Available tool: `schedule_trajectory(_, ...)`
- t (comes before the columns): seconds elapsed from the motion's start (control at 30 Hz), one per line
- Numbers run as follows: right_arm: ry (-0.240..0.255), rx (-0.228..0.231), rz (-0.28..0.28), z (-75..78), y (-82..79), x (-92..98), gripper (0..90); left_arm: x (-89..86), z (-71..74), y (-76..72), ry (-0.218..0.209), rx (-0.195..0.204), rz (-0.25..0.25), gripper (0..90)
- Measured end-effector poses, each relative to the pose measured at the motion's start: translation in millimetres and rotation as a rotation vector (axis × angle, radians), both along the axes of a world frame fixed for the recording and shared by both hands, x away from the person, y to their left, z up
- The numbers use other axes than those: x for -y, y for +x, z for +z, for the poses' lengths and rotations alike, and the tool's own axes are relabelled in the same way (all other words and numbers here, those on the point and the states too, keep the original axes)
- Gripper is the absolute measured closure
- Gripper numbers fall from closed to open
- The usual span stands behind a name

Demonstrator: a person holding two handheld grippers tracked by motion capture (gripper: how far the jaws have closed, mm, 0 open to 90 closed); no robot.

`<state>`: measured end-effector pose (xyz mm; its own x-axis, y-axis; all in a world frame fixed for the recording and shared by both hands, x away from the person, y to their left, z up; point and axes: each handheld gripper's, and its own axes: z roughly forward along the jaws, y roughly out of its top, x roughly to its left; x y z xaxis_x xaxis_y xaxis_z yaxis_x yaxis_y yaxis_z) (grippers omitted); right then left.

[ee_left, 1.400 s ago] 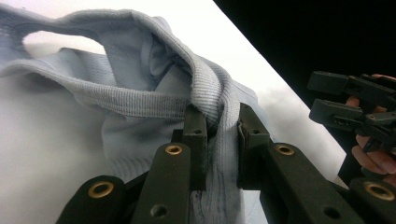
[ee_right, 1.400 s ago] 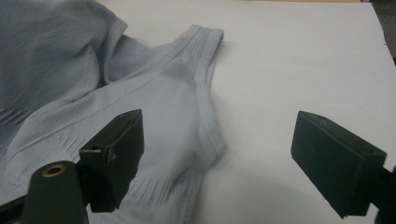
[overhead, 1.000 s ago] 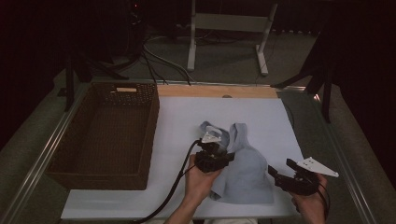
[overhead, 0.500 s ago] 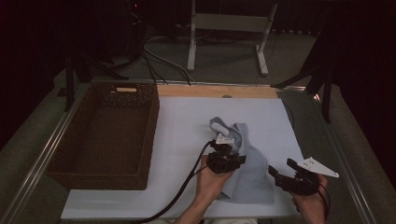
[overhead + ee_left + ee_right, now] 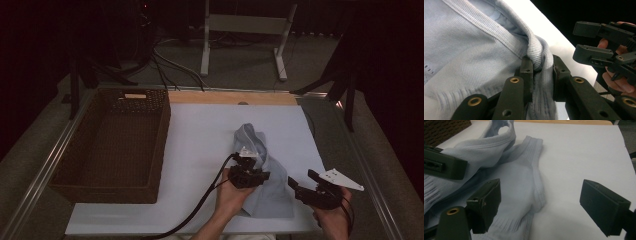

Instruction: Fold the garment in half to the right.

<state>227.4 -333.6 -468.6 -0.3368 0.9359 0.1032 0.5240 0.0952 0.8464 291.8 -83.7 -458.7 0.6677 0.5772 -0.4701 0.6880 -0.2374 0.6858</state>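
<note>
The left gripper (image 5: 247, 169) has a ribbed hem of the light blue garment (image 5: 272, 192) pinched between its fingers (image 5: 527, 72); they have just been easing apart a little, yet the fold is still pressed between the pads. The garment lies crumpled on the white surface (image 5: 200, 135), right of the wicker basket (image 5: 107, 142), with one loop of fabric raised toward the far edge. The right gripper (image 5: 306, 189) hovers just beside the garment's near right corner, its fingers (image 5: 486, 200) wide and holding nothing.

The step in hand looks like folding or tidying the garment: the left hand has drawn an edge across and seems about to lay it down. Next, the left fingers would need to let the hem go cleanly without dragging the cloth. The right gripper could then close on the near corner to flatten or lift it, perhaps toward the basket.
</note>
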Motion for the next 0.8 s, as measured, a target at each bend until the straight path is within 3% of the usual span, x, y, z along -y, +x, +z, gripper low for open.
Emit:
schedule_trajectory(0.27, 0.0, 0.003, 0.002, 0.1, -0.5, 0.1, 17.6, 0.4, -1.5, -0.7, 0.001, 0.027, -0.02, 58.9)
schedule_trajectory(0.37, 0.0, 0.005, 0.003, 0.0, -0.6, 0.3, 17.5, -0.1, -1.4, -0.2, -0.017, 0.032, -0.03, 54.7)
schedule_trajectory(0.4, 0.001, 0.007, 0.003, 0.0, -0.7, 0.3, 17.4, 0.0, -1.1, -0.1, -0.016, 0.039, -0.025, 46.9)
schedule_trajectory(0.6, 0.003, 0.007, 0.006, -0.2, -1.0, -0.2, 17.2, -3.5, -0.1, 1.4, -0.015, 0.064, -0.004, 40.1)
schedule_trajectory(0.8, 0.003, 0.008, 0.007, -0.1, -0.9, -1.0, 17.1, -8.3, 3.7, 1.6, -0.005, 0.101, 0.009, 26.8)
